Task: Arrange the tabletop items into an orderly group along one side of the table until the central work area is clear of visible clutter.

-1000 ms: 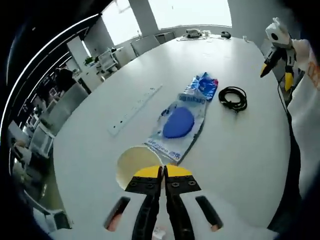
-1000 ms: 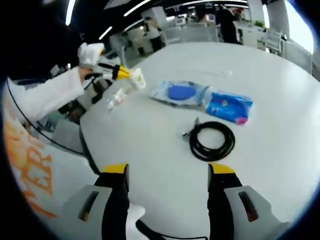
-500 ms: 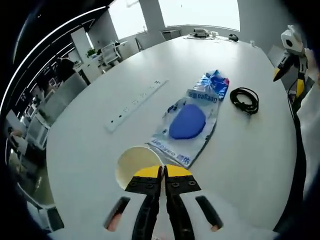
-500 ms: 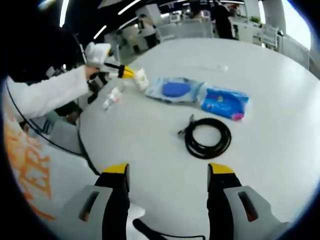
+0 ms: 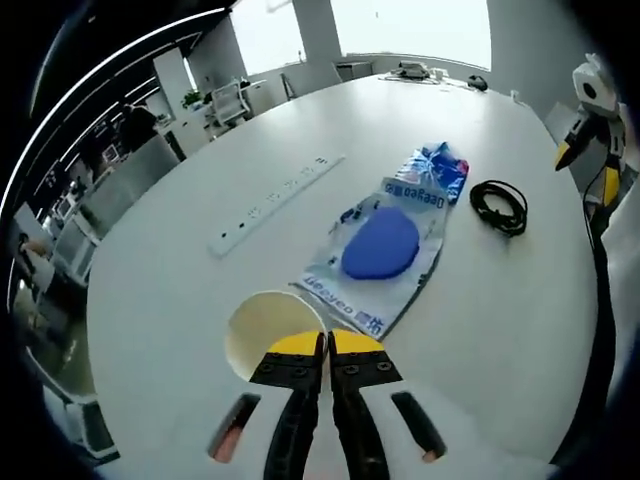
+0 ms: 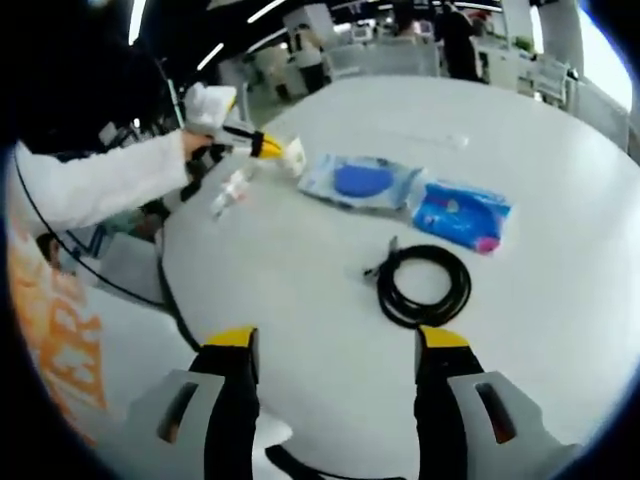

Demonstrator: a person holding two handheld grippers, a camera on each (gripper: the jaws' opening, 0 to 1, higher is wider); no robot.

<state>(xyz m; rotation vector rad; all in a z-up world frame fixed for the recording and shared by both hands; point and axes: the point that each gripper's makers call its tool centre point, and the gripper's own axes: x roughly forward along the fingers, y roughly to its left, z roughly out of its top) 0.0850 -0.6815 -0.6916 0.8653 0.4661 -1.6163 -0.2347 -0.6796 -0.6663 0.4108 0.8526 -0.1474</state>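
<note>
Cup (image 5: 265, 333) – pinched by left hand-held gripper (image 5: 325, 345), unchanged | right hand-held gripper (image 6: 335, 340) – spread | cable (image 6: 424, 284) untouched

Partly hidden items near the jaws

The paper cup (image 5: 268, 333) has its near rim behind the closed jaws; print on the clear packet (image 5: 378, 255) ahead is too blurred to read.

A large white oval table (image 5: 180, 290) fills the foreground of an open-plan office. Beyond the table's far end, bright windows (image 5: 410, 25) let in daylight between white pillars (image 5: 315, 30), and office chairs (image 5: 235, 98) and desks stand near its far-left edge. Above that side, long ceiling light strips (image 5: 90, 100) curve across a dark ceiling.
</note>
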